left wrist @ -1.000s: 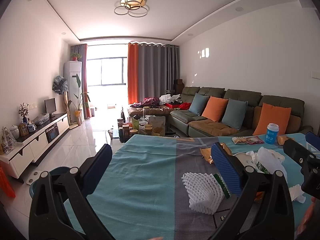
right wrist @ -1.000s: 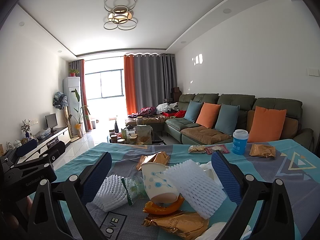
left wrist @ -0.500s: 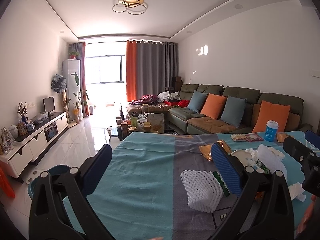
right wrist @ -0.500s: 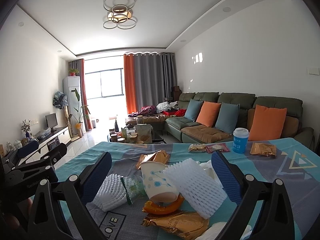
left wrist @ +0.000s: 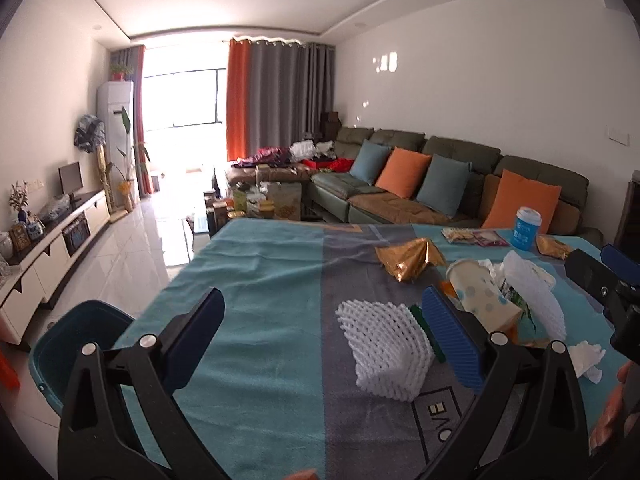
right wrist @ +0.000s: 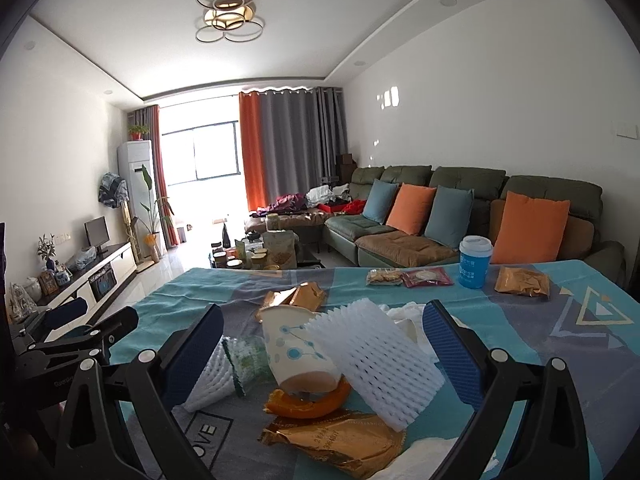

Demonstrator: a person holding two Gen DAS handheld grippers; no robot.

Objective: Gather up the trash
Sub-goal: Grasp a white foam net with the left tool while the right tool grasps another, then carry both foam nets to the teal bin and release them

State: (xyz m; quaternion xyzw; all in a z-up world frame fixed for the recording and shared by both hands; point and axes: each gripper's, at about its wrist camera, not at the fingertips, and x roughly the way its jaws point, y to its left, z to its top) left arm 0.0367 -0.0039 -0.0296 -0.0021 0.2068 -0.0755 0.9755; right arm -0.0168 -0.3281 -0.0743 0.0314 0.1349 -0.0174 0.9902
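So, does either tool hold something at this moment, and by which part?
Nothing is held. The left tool and the right tool are both open, above the trash on the table, touching none of it.

Bare tablecloth [left wrist: 256,280] is left open on the table's left half. The right half is crowded by a foam net [left wrist: 386,346], a tipped paper cup [right wrist: 298,350], gold wrappers [right wrist: 336,442] and tissue (packed close together), leaving only narrow gaps.
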